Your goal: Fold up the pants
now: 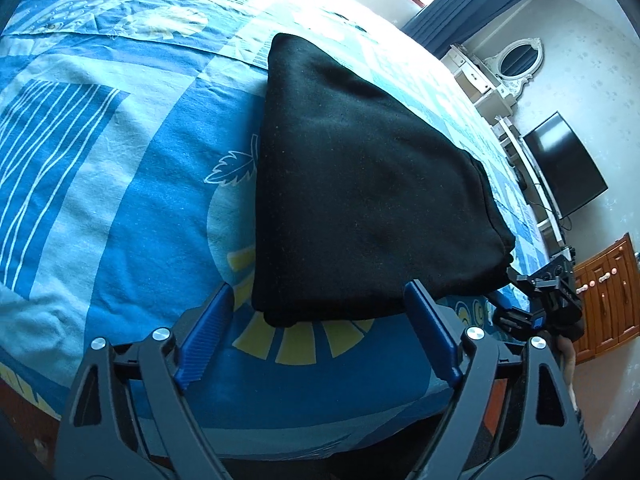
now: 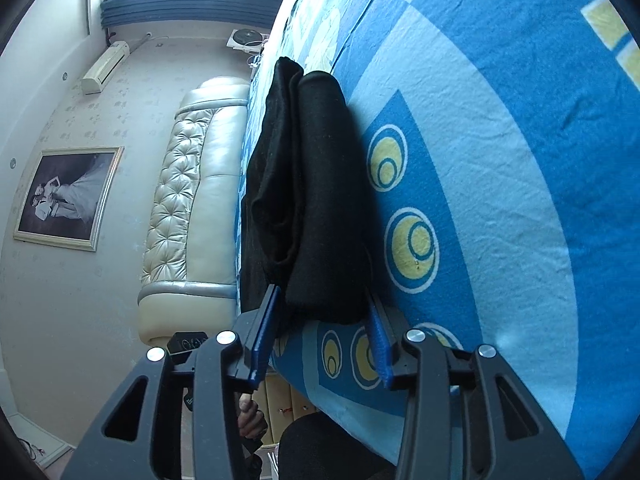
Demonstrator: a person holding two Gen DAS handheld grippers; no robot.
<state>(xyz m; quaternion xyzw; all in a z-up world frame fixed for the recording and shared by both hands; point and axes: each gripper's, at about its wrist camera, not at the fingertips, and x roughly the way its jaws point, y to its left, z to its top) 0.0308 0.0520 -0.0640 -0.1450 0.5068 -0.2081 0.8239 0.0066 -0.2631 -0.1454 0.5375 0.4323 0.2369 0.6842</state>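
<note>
Black pants (image 1: 360, 184) folded compact on bed (image 1: 120, 200); left gripper (image 1: 320, 344) wide, empty; right gripper (image 2: 320, 344) loosely straddling edge, grip uncertain; little left

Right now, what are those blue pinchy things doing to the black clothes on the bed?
A person is folding black pants on the bed with two hand-held grippers. The pants already lie in a neat folded bundle. The left gripper is wide open at the near edge, holding nothing. The right gripper sits at the bundle's end, one finger on each side; whether it is gripping is unclear.
</note>
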